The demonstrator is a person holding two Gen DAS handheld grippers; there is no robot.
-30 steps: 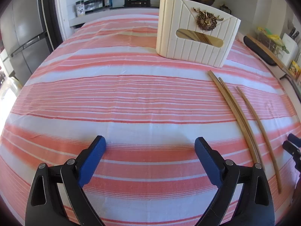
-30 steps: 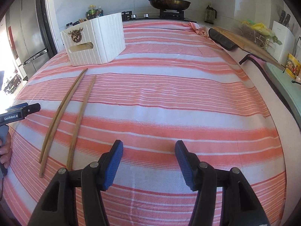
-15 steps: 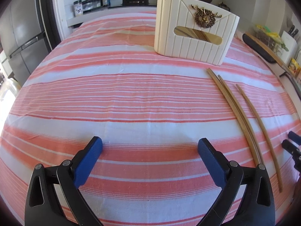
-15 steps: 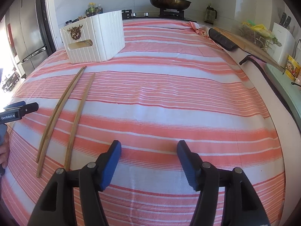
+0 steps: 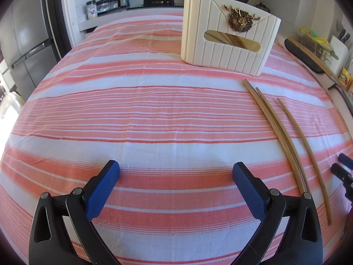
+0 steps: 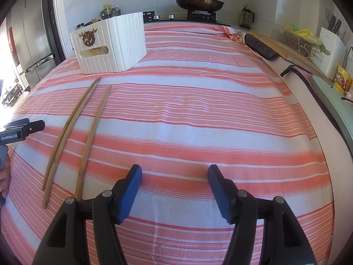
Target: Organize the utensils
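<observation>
- Left wrist view: the left gripper (image 5: 176,172) hovers over the striped cloth (image 5: 136,119) with its blue pads spread wide and nothing between them.
- Right wrist view: the right gripper (image 6: 174,175) also stands open above the cloth, its jaws empty.
- Three chopsticks (image 5: 278,130) lie loose on the cloth, between the two grippers: to the right of the left gripper, to the left of the right one (image 6: 72,130).
- Two of the chopsticks lie touching along most of their length; the third (image 6: 92,137) lies just beside them, apart.
- Their far ends point toward the white holder box (image 5: 227,37), which stands upright near them on the cloth, not touching.
- Through the box's front slot more wooden sticks show inside.
- A hand (image 6: 4,176) grips the left gripper's handle at the edge of the right wrist view.
- A lidded pan (image 6: 198,2) sits on the stove beyond the cloth.
</observation>
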